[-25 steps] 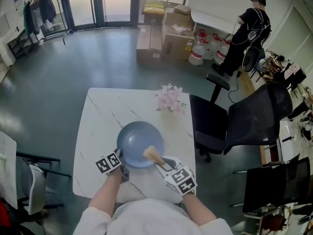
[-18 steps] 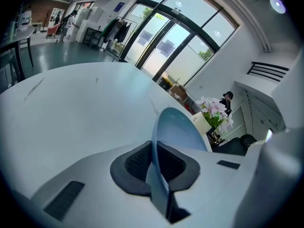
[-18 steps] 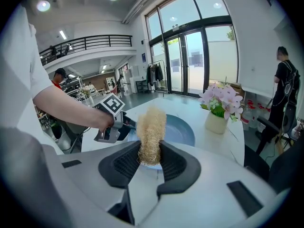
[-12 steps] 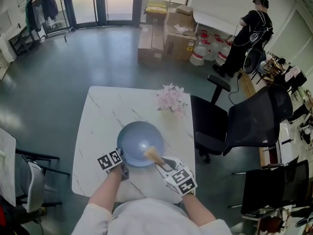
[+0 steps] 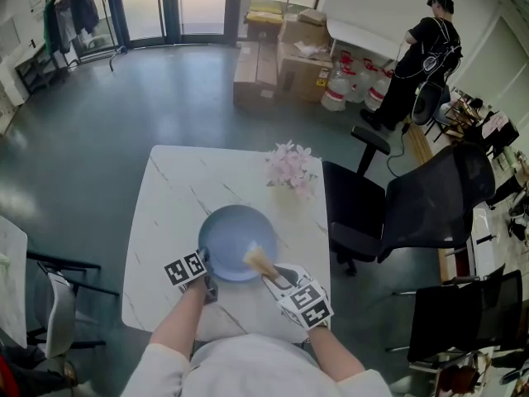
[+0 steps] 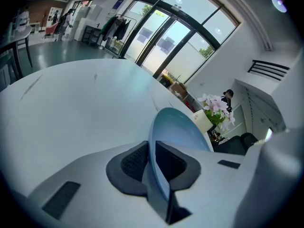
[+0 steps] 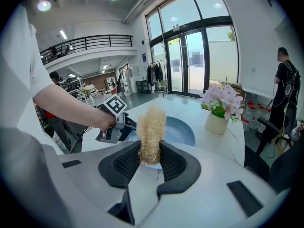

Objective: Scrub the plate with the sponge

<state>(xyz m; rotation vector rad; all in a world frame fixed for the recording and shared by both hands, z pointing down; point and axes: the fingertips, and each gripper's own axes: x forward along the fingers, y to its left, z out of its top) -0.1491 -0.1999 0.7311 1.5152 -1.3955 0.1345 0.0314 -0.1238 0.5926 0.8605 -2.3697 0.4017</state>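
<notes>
In the head view, the white marbled desk (image 5: 169,197) carries the blue plate (image 5: 231,236), which lies toward the near edge. My left gripper (image 5: 204,265) sits at the plate's near-left rim. My right gripper (image 5: 271,275) comes in from the near right, with the tan sponge (image 5: 258,260) reaching out over the plate's near-right part (from up here I cannot tell whether it touches the surface). Pink flowers (image 5: 289,168) stand near the far right corner of the desk, well apart from the plate. A black chair (image 5: 397,209) stands on the floor beside the desk's right edge. Far off, a person (image 5: 421,52) in black stands near some cardboard boxes (image 5: 269,60).

In the left gripper view, the left gripper (image 6: 152,161) has its jaws drawn almost together, pinching the plate (image 6: 178,129) by its rim. The rim shows edge-on between the dark pads, and the plate runs away toward the flowers (image 6: 216,106).

In the right gripper view, the right gripper (image 7: 151,164) is clamped on the lower end of the sponge (image 7: 151,127), a coarse fibrous piece standing up between the pads. Behind it lies the plate (image 7: 183,132), with the left gripper (image 7: 116,127) on its left rim under a bare forearm (image 7: 71,106). The flowers (image 7: 219,101) stand just right of the plate.
</notes>
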